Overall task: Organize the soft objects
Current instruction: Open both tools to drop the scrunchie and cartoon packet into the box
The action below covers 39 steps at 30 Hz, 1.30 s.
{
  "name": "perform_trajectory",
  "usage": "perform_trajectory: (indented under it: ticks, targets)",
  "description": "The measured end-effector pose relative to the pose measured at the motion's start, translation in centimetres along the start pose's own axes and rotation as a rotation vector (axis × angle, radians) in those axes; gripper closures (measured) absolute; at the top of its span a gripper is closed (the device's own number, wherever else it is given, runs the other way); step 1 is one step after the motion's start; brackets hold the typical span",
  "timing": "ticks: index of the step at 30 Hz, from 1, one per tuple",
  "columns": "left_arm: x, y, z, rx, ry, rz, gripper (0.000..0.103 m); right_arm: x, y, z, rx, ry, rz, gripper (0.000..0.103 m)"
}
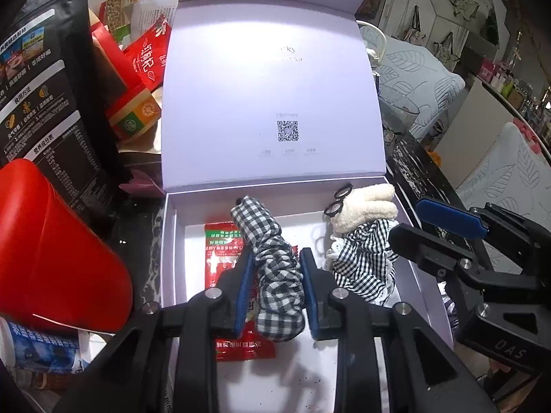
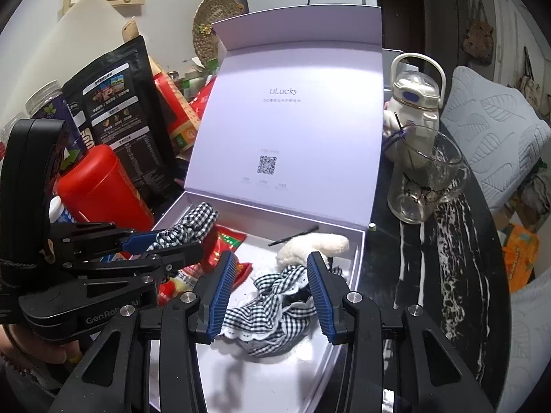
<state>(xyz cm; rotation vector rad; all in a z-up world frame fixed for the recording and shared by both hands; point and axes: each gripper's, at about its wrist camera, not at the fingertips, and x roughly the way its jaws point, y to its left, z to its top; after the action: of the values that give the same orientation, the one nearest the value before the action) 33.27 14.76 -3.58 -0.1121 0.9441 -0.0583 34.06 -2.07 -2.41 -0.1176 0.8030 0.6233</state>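
Under my left gripper point(image 1: 277, 287), clamped on the rolled gingham scrunchie point(image 1: 272, 268), red snack packet point(image 1: 220, 254) half-hidden; right gripper point(image 2: 272, 296) open over frilly gingham cloth point(image 2: 272, 309).

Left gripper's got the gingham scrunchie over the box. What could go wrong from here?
1. The gingham scrunchie in the left gripper hangs over the red snack packet; if released here it likely lands on the packet instead of the box floor.
2. The right gripper is open around the lace-trimmed gingham cloth, close to the left one; they could bump.
3. The glass mug stands just outside the box, within a sideways swing.
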Motion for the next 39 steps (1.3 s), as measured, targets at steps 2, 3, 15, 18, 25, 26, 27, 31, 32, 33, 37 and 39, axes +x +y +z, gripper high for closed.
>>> perform_trajectory:
  ticks: [2,3,15,18,25,26,27,31,32,33,37,39]
  targets:
    - [0.0,0.0,0.0,0.001,0.000,0.010,0.074,-0.1,-0.1,0.0,0.004,0.001,0.001,0.059]
    - [0.0,0.0,0.0,0.001,0.001,0.011,0.074,-0.2,-0.1,0.0,0.005,0.001,0.001,0.056]
    - [-2.0,-0.8,0.1,0.009,-0.032,0.020,0.074,-2.3,-0.6,0.4,0.018,-0.041,-0.013,0.049]
    - [-3.1,-1.1,0.2,0.018,-0.063,0.031,0.074,-3.2,-0.7,0.5,0.024,-0.061,-0.015,0.049]
    - [-6.3,-1.9,0.2,0.044,-0.170,0.070,0.074,-5.9,-0.4,0.9,0.018,-0.124,-0.034,0.041]
    - [-6.8,-2.1,0.1,0.047,-0.188,0.072,0.074,-6.5,-0.2,1.0,0.014,-0.138,-0.036,0.041]
    - [-7.2,-2.2,0.1,0.050,-0.200,0.072,0.074,-7.0,-0.1,1.0,0.012,-0.150,-0.038,0.040]
    - [-9.2,-2.7,-0.1,0.064,-0.251,0.077,0.074,-9.3,0.6,1.0,-0.001,-0.204,-0.046,0.033]
    - [-9.8,-2.8,-0.2,0.068,-0.265,0.078,0.074,-10.0,0.9,1.0,-0.005,-0.218,-0.046,0.033]
    - [-10.4,-2.9,-0.3,0.072,-0.280,0.078,0.074,-10.7,1.2,1.0,-0.007,-0.231,-0.046,0.033]
    - [-12.7,-3.6,-0.7,0.085,-0.328,0.049,0.074,-13.0,2.0,0.7,-0.020,-0.281,-0.058,0.026]
    - [-13.9,-4.0,-1.0,0.093,-0.358,0.042,0.074,-14.4,2.6,0.4,-0.029,-0.313,-0.072,0.022]
